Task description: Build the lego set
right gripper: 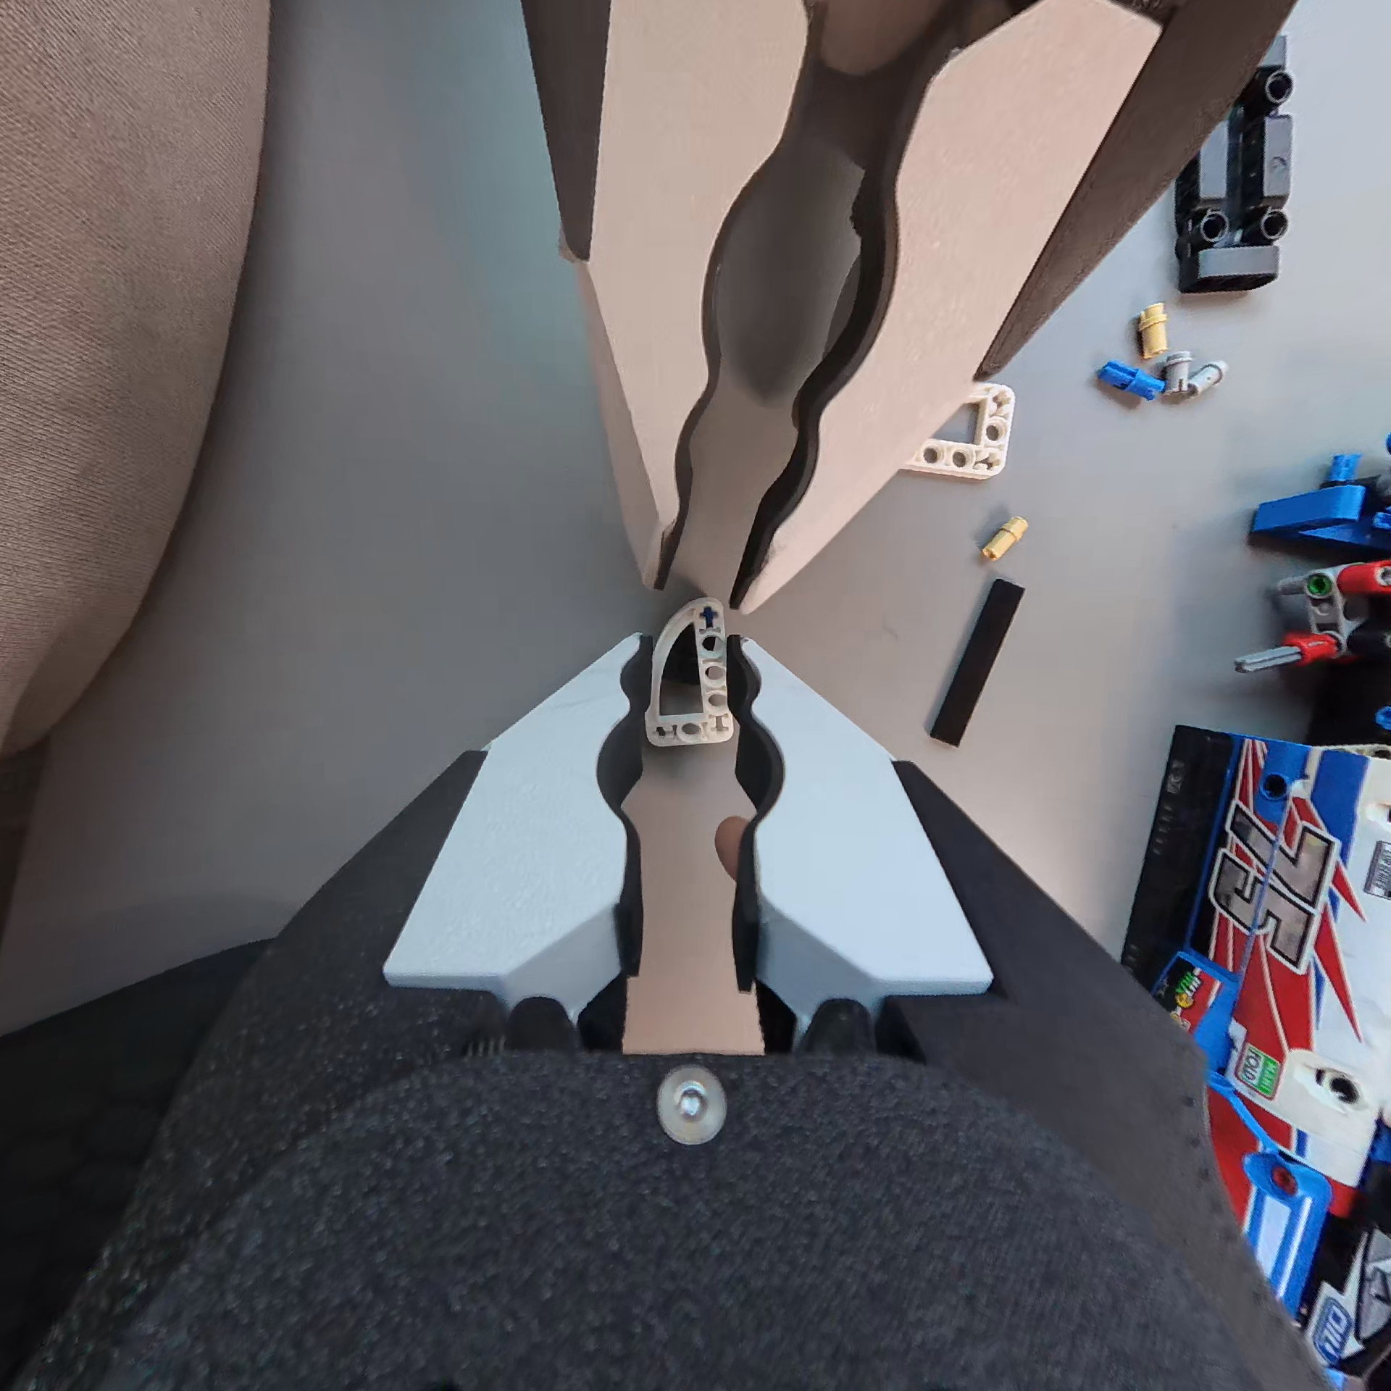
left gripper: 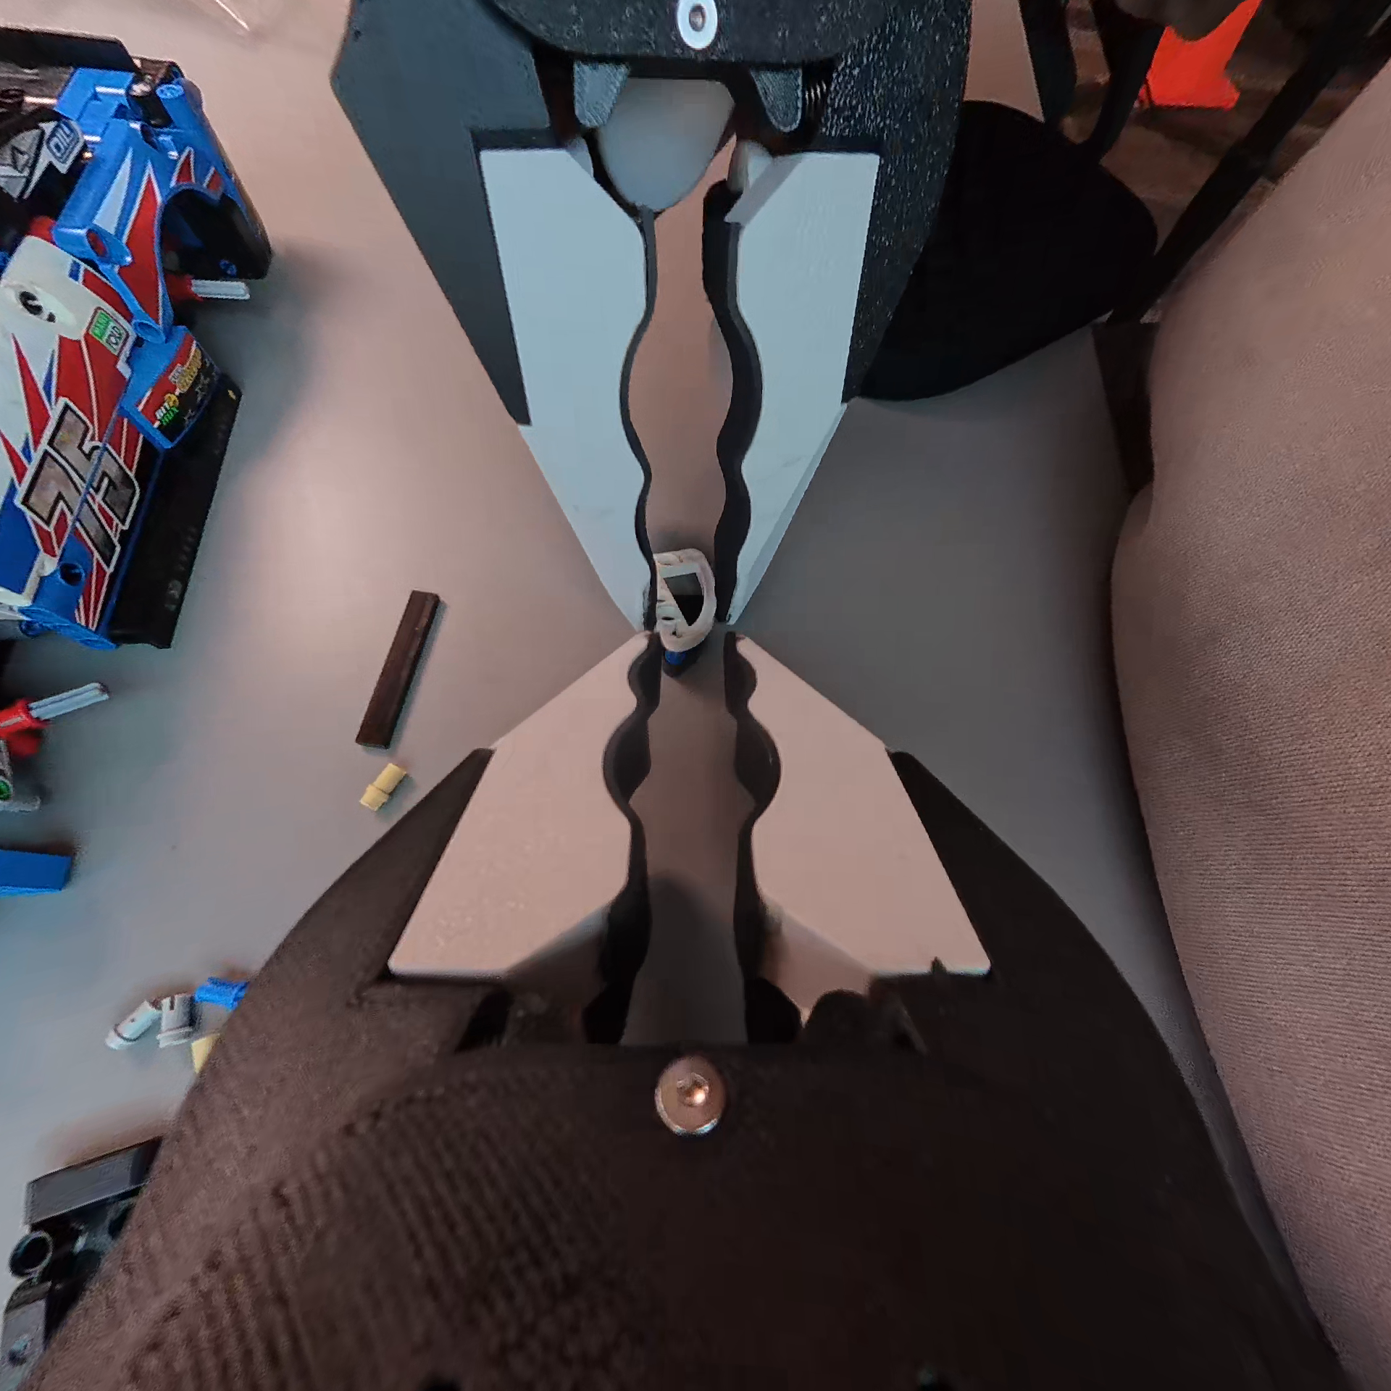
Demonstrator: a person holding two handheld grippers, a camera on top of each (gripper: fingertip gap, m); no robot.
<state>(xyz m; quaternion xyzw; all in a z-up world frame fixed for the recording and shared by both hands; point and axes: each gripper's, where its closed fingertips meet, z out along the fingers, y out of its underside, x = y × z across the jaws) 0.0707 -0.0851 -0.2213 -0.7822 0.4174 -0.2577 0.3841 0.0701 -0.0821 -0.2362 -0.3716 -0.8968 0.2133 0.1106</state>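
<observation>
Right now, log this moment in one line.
right claw: shut on white curved panel | left claw: tip-to-tip, blue pin | car: aside

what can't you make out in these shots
- Blue pin, left wrist view: mostly hidden between the left gripper tips and the white curved piece; whether it is gripped is unclear.
- Race car, right wrist view: cut off by the right edge.
- White frame piece, right wrist view: partly covered by the left gripper's finger.
</observation>
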